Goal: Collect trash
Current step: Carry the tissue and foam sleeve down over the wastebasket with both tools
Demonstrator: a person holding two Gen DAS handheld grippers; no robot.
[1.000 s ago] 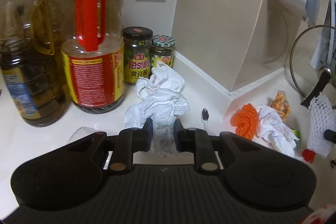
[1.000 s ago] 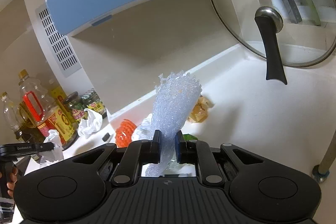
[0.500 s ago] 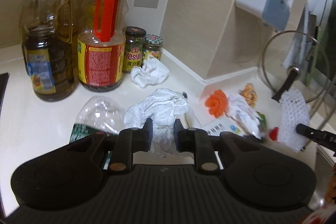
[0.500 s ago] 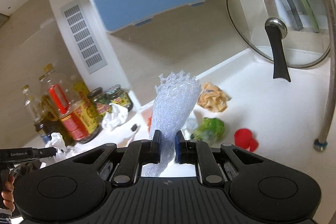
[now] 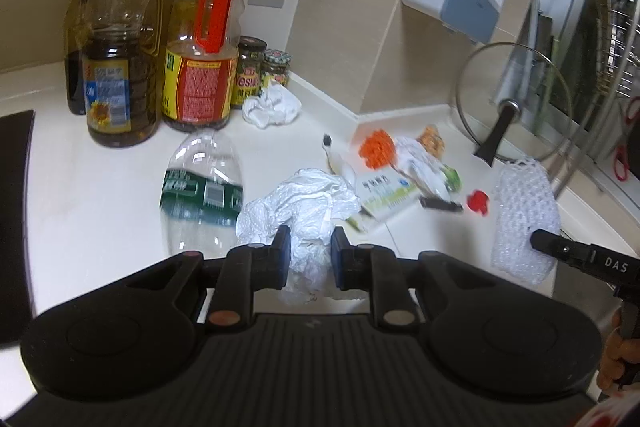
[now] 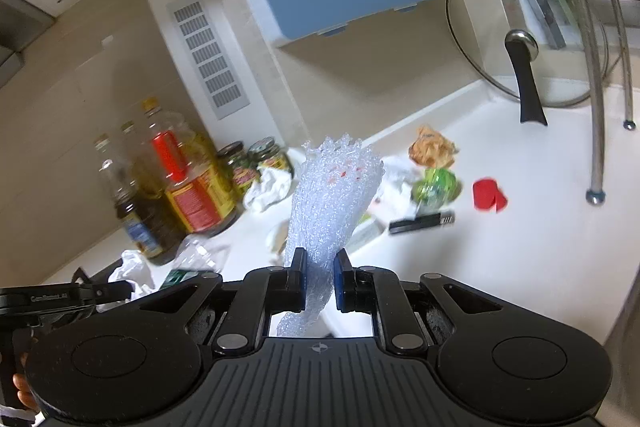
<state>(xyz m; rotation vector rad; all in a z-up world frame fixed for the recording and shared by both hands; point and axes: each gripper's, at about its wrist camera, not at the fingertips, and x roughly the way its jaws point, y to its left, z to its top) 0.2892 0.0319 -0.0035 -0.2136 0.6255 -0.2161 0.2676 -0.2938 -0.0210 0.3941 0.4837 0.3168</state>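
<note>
Both grippers have pulled back from the counter: left gripper (image 5: 306, 259) pinching crumpled tissue (image 5: 298, 207), right gripper (image 6: 320, 281) pinching foam net (image 6: 332, 195); litter remains at twelve o'clock.

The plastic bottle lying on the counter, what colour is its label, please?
Dark green with white print, on the plastic bottle; clearest in the left wrist view.

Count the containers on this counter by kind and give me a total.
oil bottles, standing: 4
jars: 2
clear plastic bottle, lying down: 1
Total: 7
</note>
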